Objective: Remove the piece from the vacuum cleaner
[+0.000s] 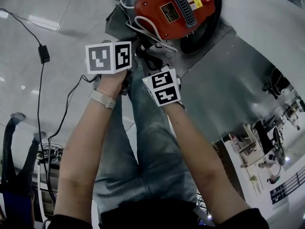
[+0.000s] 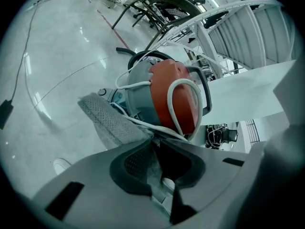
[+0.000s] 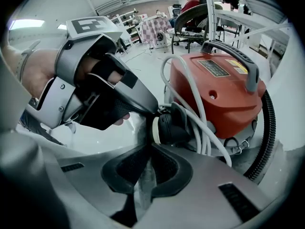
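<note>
The red vacuum cleaner (image 1: 176,8) (image 2: 171,94) (image 3: 219,89) stands on the floor, a white cord (image 1: 147,27) (image 3: 190,104) looped over it. A grey mesh-textured piece (image 2: 107,120) (image 1: 114,25) (image 3: 138,128) sticks out at its lower front, beside the black hose connector (image 3: 174,125). My left gripper (image 1: 138,51) (image 2: 155,151) (image 3: 152,111) is shut on this grey piece, which runs between its pads. My right gripper (image 1: 150,63) (image 3: 147,161) sits just beside the left one, its jaws shut on a thin edge of the same grey piece.
A black ribbed hose (image 3: 264,137) (image 1: 200,37) curves round the vacuum's right side. A black cable with an adapter (image 1: 44,54) trails over the floor at left. A person (image 1: 14,166) stands at far left. White slatted panels (image 2: 248,32) rise behind the vacuum.
</note>
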Demonstrator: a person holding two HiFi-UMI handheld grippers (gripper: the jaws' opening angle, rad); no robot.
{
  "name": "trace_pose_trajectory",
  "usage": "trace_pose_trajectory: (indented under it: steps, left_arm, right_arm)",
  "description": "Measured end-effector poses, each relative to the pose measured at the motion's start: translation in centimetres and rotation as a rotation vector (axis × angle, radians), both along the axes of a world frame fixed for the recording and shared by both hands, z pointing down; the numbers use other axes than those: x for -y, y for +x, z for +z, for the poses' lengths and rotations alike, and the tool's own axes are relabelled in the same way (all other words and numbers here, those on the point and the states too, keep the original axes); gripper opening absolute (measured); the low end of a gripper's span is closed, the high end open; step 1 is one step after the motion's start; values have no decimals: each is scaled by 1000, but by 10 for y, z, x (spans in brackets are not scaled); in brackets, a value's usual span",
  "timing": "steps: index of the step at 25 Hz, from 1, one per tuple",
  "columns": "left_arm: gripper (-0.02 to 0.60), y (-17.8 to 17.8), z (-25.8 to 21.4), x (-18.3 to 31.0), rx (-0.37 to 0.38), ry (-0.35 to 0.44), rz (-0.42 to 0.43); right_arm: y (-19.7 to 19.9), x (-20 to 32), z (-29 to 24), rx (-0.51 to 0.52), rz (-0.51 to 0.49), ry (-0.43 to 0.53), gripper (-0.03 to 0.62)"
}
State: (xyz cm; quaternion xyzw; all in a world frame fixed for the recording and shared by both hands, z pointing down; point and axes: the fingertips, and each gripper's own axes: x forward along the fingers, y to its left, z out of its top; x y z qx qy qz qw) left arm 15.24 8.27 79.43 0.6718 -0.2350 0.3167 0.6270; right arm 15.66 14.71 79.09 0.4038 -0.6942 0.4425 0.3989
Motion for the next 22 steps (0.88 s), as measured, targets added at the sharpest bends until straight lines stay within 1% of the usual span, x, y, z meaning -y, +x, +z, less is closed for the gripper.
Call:
trace_pose_trajectory:
  steps: [4, 11, 15, 22]
  left_arm:
    - [57, -5, -3, -1, -7, -21, -46]
    - [51, -15, -7, -7, -24, -55, -79]
    - [48, -25, -7, -14, -27, -59, -95]
    - [40, -25, -8, -16, -38, -69, -109]
  right_arm:
    - [-2, -1, -1, -6, -20, -10, 51]
    - [-7, -5, -3, -29, -94, -17, 49]
    - [-16, -12, -1, -25, -132, -27, 49]
    - [-17, -14, 2, -32, -144, -32, 51]
